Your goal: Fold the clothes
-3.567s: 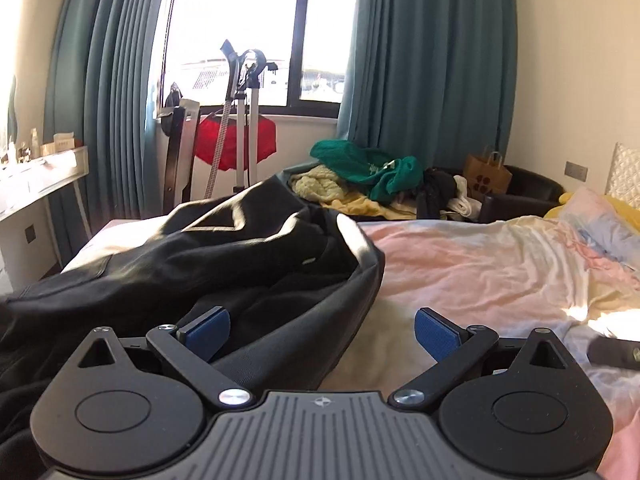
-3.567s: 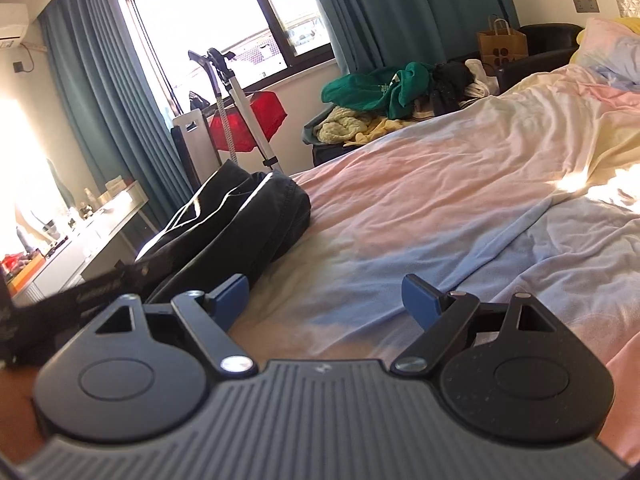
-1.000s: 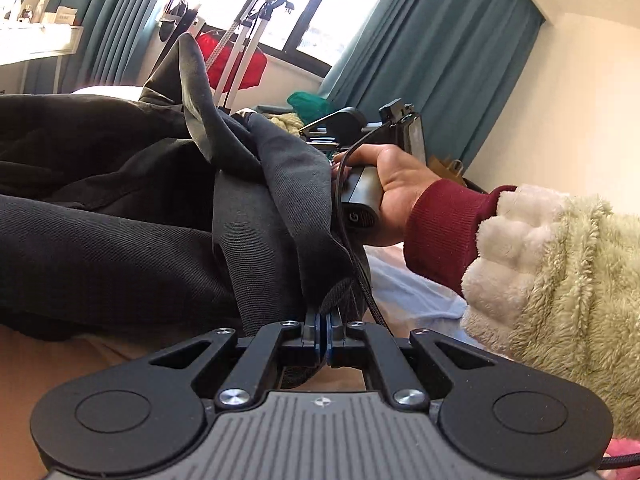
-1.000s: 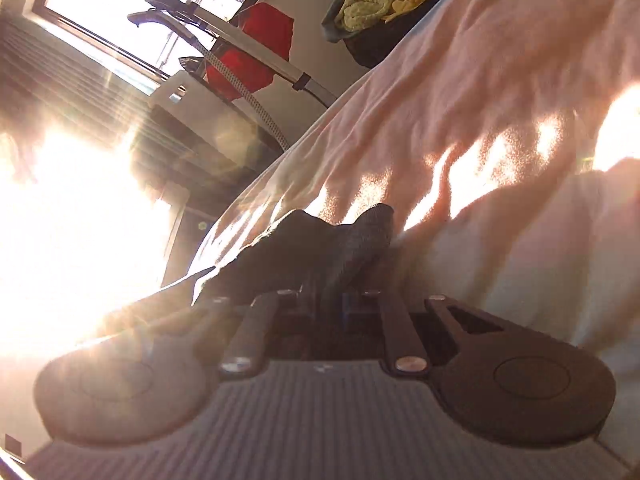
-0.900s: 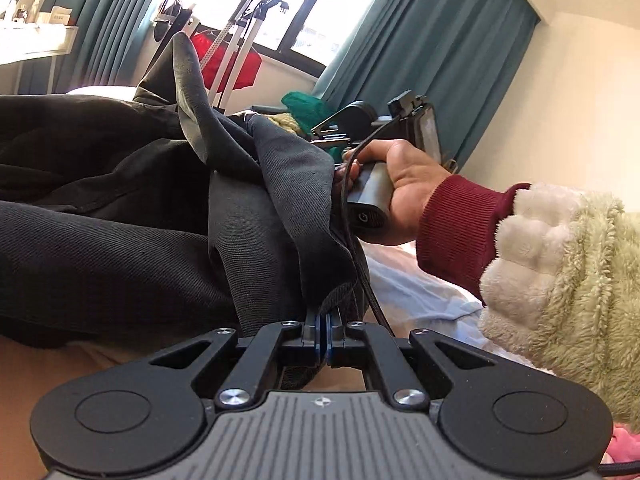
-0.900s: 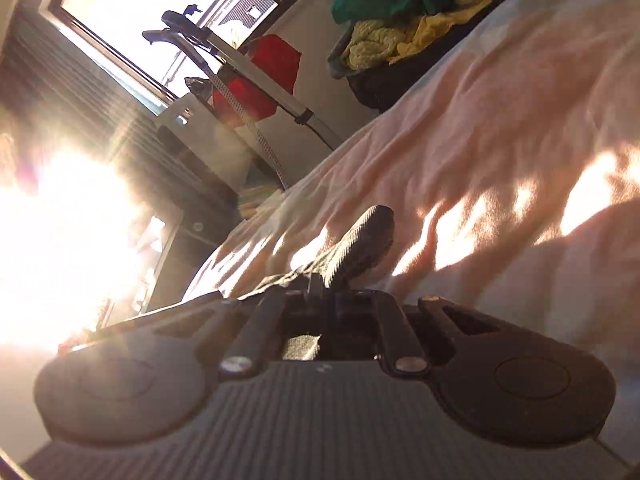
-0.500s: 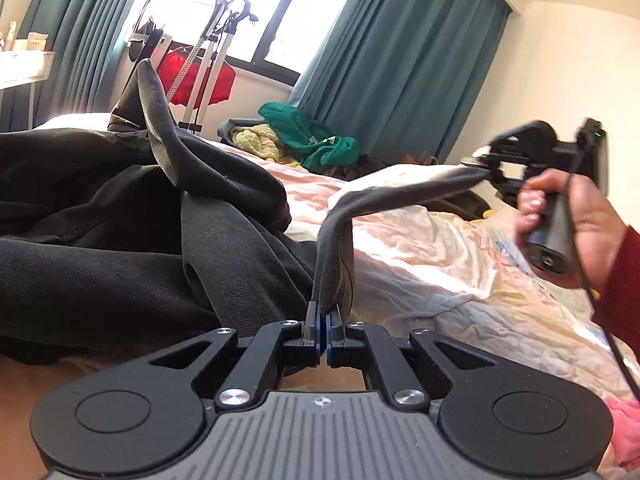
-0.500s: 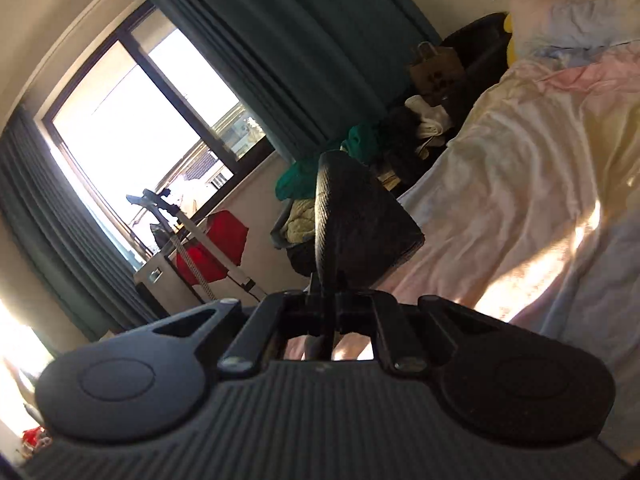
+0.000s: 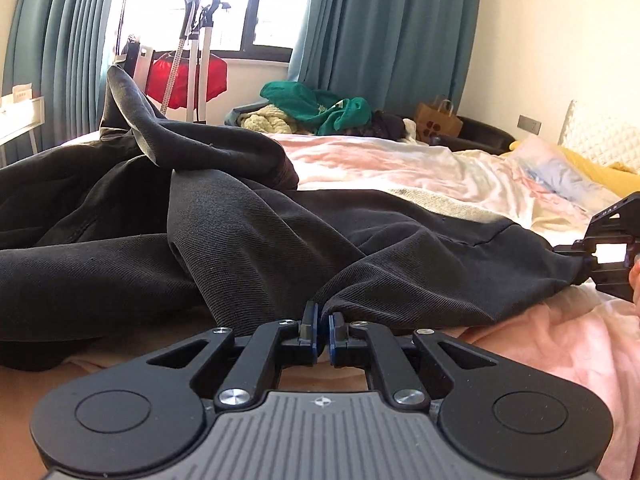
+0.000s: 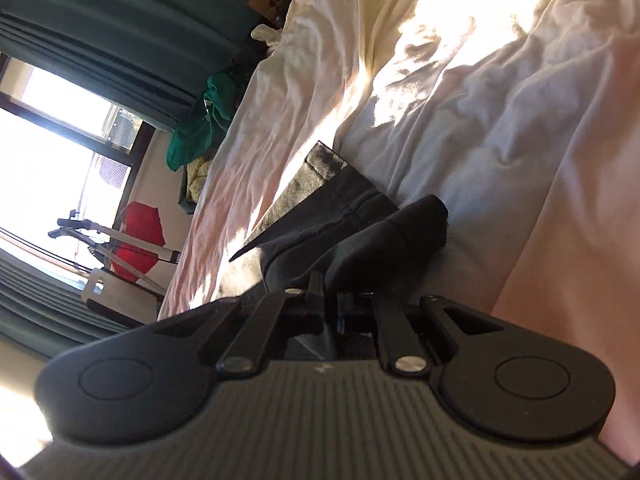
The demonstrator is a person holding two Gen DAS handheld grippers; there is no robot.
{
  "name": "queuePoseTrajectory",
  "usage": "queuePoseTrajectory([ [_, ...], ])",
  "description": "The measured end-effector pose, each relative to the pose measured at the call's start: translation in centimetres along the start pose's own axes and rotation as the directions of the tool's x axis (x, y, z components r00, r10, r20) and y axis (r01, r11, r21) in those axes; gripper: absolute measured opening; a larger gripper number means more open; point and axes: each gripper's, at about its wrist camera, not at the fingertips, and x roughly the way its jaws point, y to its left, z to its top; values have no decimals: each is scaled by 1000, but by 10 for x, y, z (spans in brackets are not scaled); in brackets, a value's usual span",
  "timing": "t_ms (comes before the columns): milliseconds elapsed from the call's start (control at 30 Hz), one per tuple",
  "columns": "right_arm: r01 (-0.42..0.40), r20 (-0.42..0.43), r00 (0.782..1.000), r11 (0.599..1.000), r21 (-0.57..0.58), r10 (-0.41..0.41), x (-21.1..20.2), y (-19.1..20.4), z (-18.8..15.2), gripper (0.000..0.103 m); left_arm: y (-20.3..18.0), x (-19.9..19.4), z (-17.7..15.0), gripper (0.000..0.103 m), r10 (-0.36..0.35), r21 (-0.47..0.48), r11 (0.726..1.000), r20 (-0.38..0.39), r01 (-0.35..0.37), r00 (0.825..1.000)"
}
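Note:
A black garment [image 9: 280, 240] lies crumpled on the pink and white bed sheet [image 9: 400, 160], with one part drawn out flat to the right. My left gripper [image 9: 322, 330] sits low at its near edge. Its jaws are opening: a narrow gap shows between the blue pads [image 9: 314, 332], and the cloth edge lies just past the tips. At the right edge of the left wrist view, my right gripper [image 9: 588, 264] grips the far end of the stretched part. In the right wrist view, my right gripper [image 10: 330, 308] is shut on a bunched fold of the garment [image 10: 352, 216] above the sheet [image 10: 480, 100].
A chair beyond the bed holds a pile of green and yellow clothes [image 9: 316, 108], with a brown paper bag [image 9: 438, 122] beside it. By the window stand a metal rack and a red bag [image 9: 188, 72]. Pillows [image 9: 560, 168] lie at the right. A white desk [image 9: 20, 116] is at the left.
The right gripper has swung from beside the left gripper far to the right, pulling the garment's end out flat over the bed. The left pads, shut on cloth before, now show a small gap.

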Motion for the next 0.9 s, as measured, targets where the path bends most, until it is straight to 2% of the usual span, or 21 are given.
queuePoseTrajectory([
  [133,-26,-27,999,999,34,27,-1,-10,0,10,1,-8,1,15,-1,-14,1000,-16,1,1000],
  [200,-35,-29,999,997,73,37,-2,-13,-2,11,1,-12,2,35,9,-18,1000,-24,-9,1000],
  [267,-39,-31,999,994,103,42,1,-16,-1,14,3,-19,2,48,11,-45,999,-32,-12,999],
  [400,-43,-48,997,984,171,52,10,-21,0,41,12,-42,1,76,32,-136,990,-56,-39,998],
  [467,-66,-67,994,979,195,81,16,-23,0,47,19,-55,3,79,41,-187,981,-69,-53,997],
  [567,-81,-91,991,980,184,99,21,-22,0,47,33,-75,9,81,48,-269,961,-81,-68,996],
  [700,-95,-99,989,980,174,113,25,-21,0,47,62,-96,22,84,37,-432,898,-104,-79,994],
  [767,-104,-96,988,980,168,122,29,-21,2,45,77,-104,30,84,65,-466,877,-120,-114,991],
  [833,-113,-74,989,984,139,124,30,-18,6,35,89,-111,36,86,102,-463,874,-116,-145,988],
  [867,-119,-62,990,986,116,127,30,-15,9,23,96,-114,39,90,120,-464,871,-112,-159,986],
  [900,-122,-58,990,988,97,128,31,-13,12,17,104,-116,40,94,132,-474,864,-109,-168,985],
])
